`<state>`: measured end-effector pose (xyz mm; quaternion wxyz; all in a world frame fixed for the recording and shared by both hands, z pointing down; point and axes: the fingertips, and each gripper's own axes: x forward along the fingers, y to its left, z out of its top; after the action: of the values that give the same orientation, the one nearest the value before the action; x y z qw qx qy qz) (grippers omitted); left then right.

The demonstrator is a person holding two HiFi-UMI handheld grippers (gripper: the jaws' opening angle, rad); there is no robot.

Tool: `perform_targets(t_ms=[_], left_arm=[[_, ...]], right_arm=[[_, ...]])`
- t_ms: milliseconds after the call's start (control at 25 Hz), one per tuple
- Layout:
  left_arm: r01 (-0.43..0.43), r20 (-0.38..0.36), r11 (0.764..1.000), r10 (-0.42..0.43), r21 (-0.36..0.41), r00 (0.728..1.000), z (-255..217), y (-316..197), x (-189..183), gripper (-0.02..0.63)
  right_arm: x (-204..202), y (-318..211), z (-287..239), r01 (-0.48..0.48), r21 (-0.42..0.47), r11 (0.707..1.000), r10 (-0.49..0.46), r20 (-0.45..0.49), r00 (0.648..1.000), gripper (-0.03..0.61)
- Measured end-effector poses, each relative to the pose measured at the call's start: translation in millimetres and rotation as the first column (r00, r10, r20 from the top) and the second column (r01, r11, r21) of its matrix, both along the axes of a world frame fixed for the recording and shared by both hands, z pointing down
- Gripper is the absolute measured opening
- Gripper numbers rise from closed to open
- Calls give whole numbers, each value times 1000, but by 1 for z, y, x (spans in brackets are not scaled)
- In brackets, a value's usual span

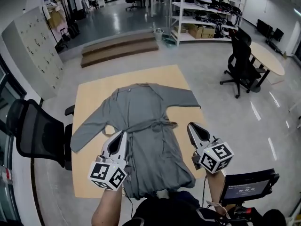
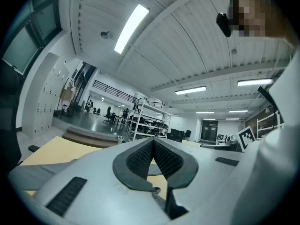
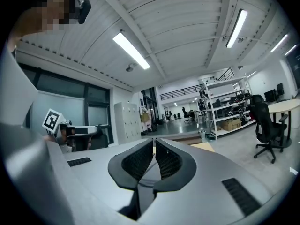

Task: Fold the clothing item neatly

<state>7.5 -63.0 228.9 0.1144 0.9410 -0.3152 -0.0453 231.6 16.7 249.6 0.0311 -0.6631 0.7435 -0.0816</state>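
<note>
Left gripper [image 1: 117, 138]: jaws together, empty, above the robe's near left side.
Right gripper [image 1: 196, 131]: jaws together, empty, just right of the robe.
Robe [image 1: 146, 119]: grey, soft, limp, lying flat on the smooth tan table [image 1: 94, 92] with sleeves spread, belt tied and hem bunched near.
Risk: a pinch may catch only 1 thin layer, and the tied belt could bunch the fold.

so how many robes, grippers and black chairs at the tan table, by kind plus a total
robe: 1
grippers: 2, left gripper and right gripper
chair: 1
total: 4
</note>
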Motion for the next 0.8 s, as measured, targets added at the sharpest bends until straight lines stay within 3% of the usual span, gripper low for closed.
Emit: perform_targets(t_ms=[360,640,800], left_arm=[[-146,19,987,148,-60,989,12,-35,77,-2],[-198,19,974,201,-110,979,24,-49,172,-2],[-262,88,960,270,-97,959,37,-47,236,-2]], right_arm=[[74,-9,9,-151,-28,988,151,-12,988,9],[169,-10,40,-215,-75,974,214,-17,977,9],[216,-11,62,-226,-92,970,225,-15,974,18]])
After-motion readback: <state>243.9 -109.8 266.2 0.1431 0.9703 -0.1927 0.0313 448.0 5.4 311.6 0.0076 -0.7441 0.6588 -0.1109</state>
